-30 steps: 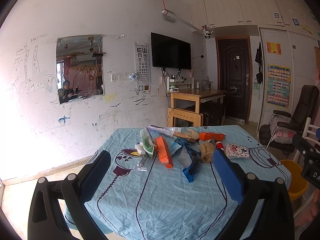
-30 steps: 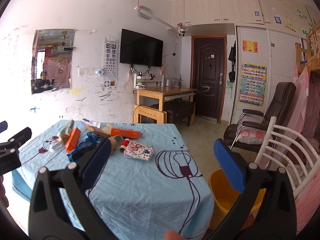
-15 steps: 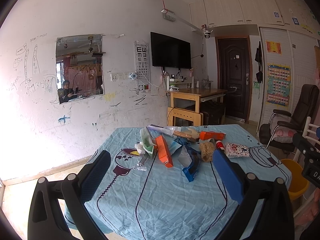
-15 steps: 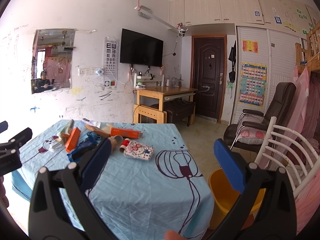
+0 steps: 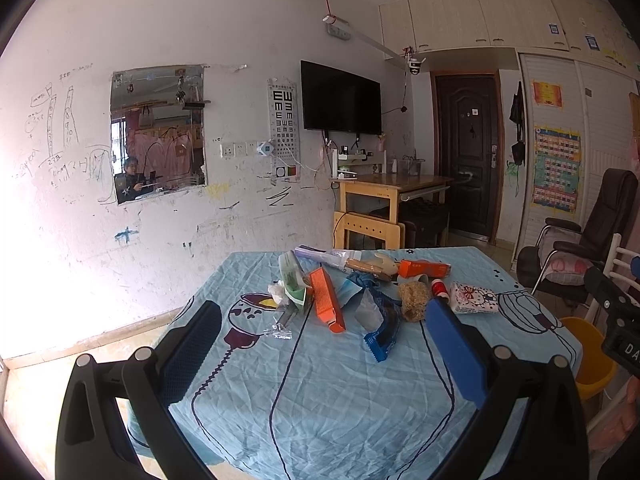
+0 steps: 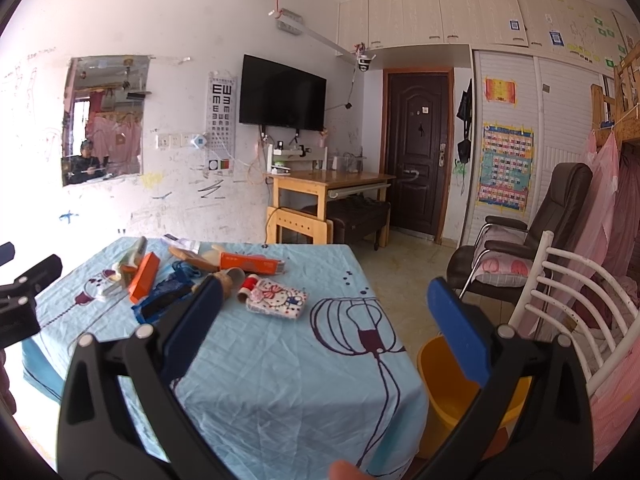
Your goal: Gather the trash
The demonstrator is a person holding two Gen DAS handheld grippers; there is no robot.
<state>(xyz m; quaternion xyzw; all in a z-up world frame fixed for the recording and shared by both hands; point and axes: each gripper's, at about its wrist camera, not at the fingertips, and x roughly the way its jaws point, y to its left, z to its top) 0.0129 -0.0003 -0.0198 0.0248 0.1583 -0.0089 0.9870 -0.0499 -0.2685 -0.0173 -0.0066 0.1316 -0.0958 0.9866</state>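
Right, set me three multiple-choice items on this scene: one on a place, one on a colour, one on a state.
1. Where is the bucket?
A. on the table
B. on the floor by the table's right edge
C. on the chair

2. What colour is the bucket?
A. yellow
B. green
C. red

3. How are the left gripper and right gripper?
A. both shut
B. one holding trash
C. both open, empty

Answers: 1 B, it stands below the cloth's edge. 2 A, its rim and wall are yellow. 3 C, their blue pads stand wide apart with nothing between.
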